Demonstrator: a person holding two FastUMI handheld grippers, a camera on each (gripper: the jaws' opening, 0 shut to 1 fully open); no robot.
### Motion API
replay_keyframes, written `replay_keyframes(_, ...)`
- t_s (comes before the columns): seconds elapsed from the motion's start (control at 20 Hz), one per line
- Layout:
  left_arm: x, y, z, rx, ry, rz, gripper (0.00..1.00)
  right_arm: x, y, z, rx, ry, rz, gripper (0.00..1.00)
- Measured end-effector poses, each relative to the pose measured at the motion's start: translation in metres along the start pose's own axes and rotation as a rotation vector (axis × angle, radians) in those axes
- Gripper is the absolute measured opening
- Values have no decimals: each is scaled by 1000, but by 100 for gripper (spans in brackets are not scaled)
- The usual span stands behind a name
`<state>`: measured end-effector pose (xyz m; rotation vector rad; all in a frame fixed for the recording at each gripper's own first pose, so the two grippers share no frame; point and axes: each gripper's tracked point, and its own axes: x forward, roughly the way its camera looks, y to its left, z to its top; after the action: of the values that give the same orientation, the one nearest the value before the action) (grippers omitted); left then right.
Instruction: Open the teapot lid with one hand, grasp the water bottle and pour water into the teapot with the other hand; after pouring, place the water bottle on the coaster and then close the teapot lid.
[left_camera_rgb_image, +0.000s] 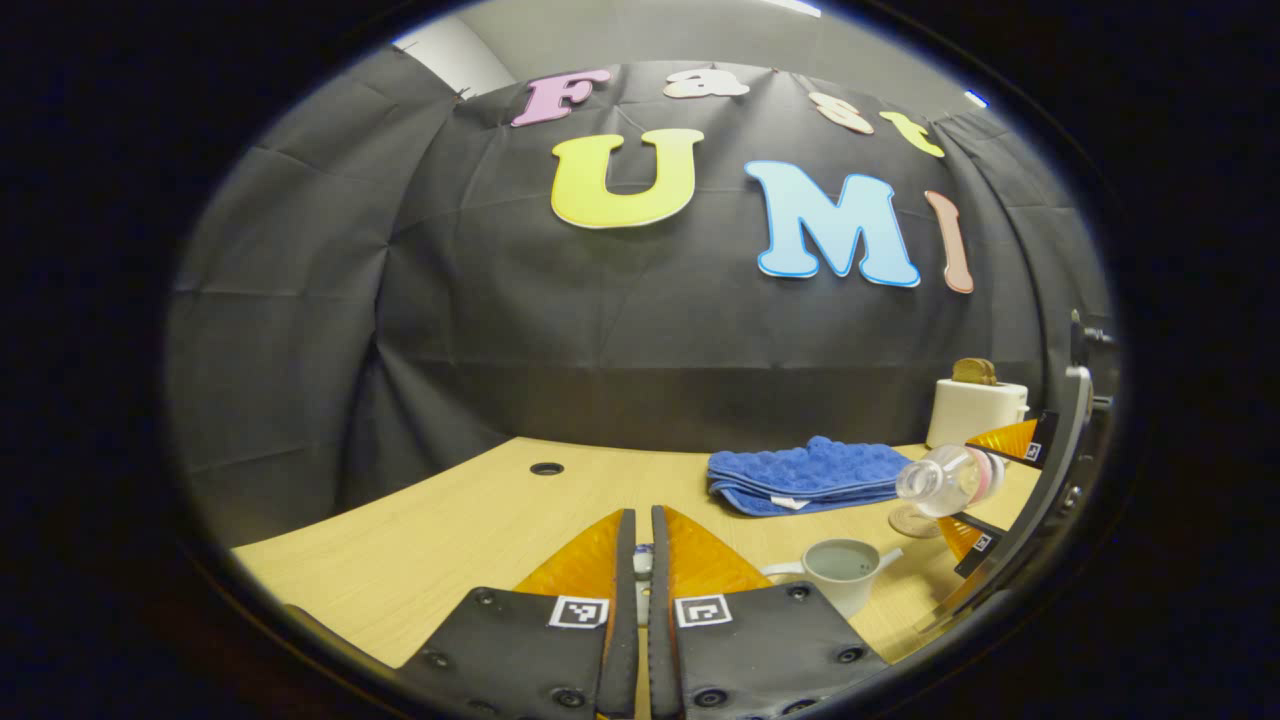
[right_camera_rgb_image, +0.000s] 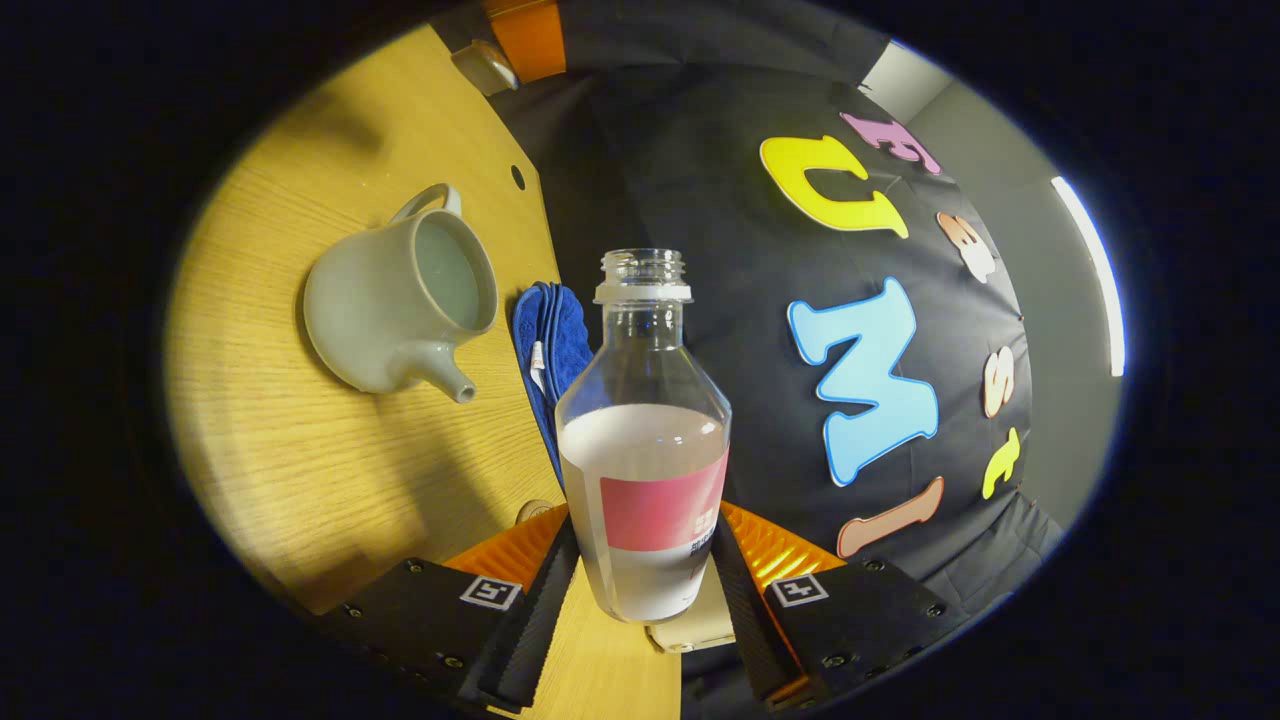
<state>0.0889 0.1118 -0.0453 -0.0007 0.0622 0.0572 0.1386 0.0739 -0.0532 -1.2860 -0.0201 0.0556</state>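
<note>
1 teapot (right_camera_rgb_image: 398, 305), 1 bottle (right_camera_rgb_image: 645, 440), 1 blue cloth (left_camera_rgb_image: 805, 474), 1 coaster (left_camera_rgb_image: 912, 520). Right gripper (right_camera_rgb_image: 642, 575) clamps bottle, tipped sideways above teapot; teapot lidless on table (right_camera_rgb_image: 300, 450). Left gripper (left_camera_rgb_image: 642, 570) nearly closed, pinching something small, can't identify. Left gripper view adds toaster (left_camera_rgb_image: 975, 408).

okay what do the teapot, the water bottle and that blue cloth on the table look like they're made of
Teapot: probably glazed ceramic, going by its pale, opaque, smooth body with a soft sheen.
Water bottle: clear plastic most likely, though glass is possible; it is see-through, with a threaded neck and a wrapped label.
Blue cloth: soft textile, perhaps microfibre, folded in layers, with a nubby matte surface.
</note>
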Motion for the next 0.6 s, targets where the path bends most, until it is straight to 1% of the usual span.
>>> replay_keyframes(0.15,0,0,-1,-1,3,-1,10,2,-3,1,-71,-14,-23,75)
replay_keyframes(0.6,0,-1,-2,-2,10,-5,11,11,-6,-1,-227,-24,-48,75)
